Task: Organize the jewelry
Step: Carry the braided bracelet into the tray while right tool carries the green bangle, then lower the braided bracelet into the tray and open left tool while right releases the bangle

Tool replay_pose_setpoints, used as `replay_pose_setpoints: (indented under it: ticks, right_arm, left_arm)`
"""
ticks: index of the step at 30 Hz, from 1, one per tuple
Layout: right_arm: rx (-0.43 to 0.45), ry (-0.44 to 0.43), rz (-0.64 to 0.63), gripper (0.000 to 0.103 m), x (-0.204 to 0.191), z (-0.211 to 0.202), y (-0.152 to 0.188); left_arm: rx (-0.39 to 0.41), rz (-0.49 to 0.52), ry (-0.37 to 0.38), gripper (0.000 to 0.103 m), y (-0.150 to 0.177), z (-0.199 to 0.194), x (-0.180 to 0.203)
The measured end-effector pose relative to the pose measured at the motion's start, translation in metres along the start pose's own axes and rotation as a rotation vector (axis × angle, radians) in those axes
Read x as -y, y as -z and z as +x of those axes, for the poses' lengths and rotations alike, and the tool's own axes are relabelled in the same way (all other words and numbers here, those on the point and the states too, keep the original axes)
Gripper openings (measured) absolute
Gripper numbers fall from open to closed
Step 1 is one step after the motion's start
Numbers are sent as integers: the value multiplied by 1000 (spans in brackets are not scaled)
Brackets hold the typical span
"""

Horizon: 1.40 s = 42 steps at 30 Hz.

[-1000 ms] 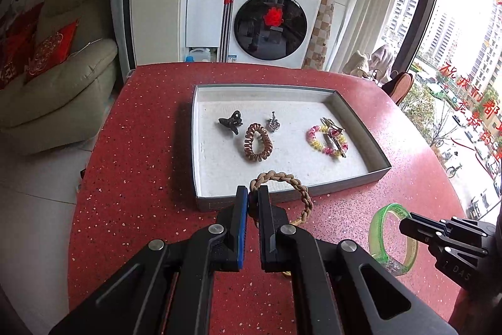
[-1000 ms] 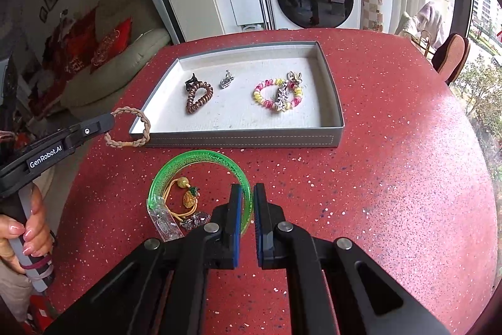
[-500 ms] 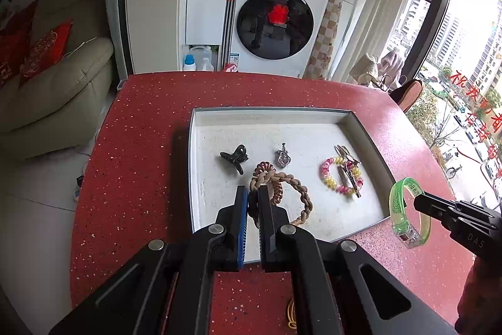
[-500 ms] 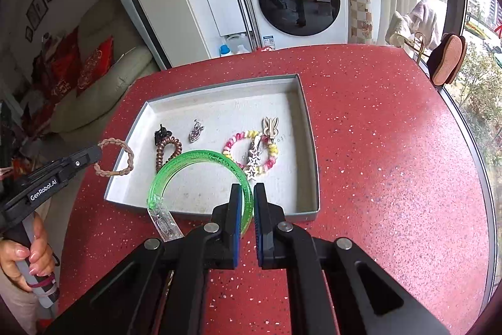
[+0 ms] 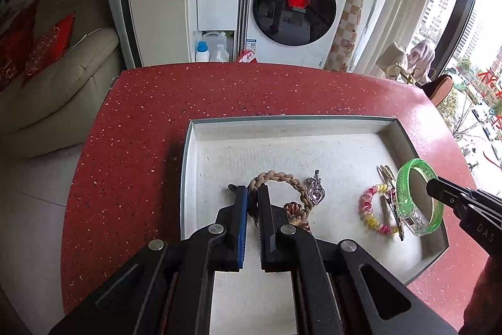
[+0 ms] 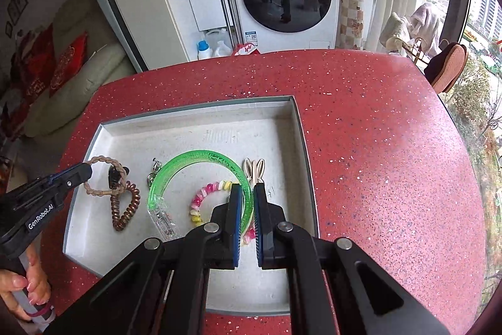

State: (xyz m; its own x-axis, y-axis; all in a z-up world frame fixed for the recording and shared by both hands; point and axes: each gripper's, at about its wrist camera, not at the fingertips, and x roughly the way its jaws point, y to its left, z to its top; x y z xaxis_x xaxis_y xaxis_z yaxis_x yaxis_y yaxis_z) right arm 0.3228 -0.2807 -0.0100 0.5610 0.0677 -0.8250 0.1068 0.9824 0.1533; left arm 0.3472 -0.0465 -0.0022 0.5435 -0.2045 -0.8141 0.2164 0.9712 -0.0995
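Covering the dark hair claw (image 5: pixel 232 187) almost wholly, the left gripper (image 5: pixel 253 193) pinches a braided bracelet (image 5: pixel 290 180) over the tray's (image 5: pixel 345 123) left half. Only the right-wrist view shows the hand (image 6: pixel 23 291) and the right gripper (image 6: pixel 248 192) clamping the green bangle (image 6: pixel 194 160) by the tray's right edge.

Beyond the speckled red stone table (image 5: pixel 147 127), ahead of the hand-held gripper, a white front-loading washing machine (image 5: pixel 295 8) stands against white cabinets, a cream leather sofa (image 5: pixel 59 90) with red cushions to its left and bright daylit windows (image 6: pixel 483 8) to its right.
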Motion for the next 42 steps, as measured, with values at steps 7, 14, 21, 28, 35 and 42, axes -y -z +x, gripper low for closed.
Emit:
replay_pose_setpoints:
  ticks: [7,14,21,28,35,42]
  right_arm:
    - [-32,21,24,8,4,29,1]
    - [-11,19,11,11,3,30,3]
    - [8,-26,23,30,-1,21,7]
    - [50,-55,40,49,-3,4,10]
    - [70,-73,43,52,-3,-7,13]
    - [80,-93,48,52,-5,-17,19]
  left_arm:
    - [-40,24,-34,25,9,26,6]
    - [-38,86,-91,25,19,33,18]
    - [-17,124,-130,25,25,29,28]
    - [-7,105,-135,25,25,24,25]
    - [6,99,-135,25,26,18,23]
    - [40,98,-128,25,25,7,26]
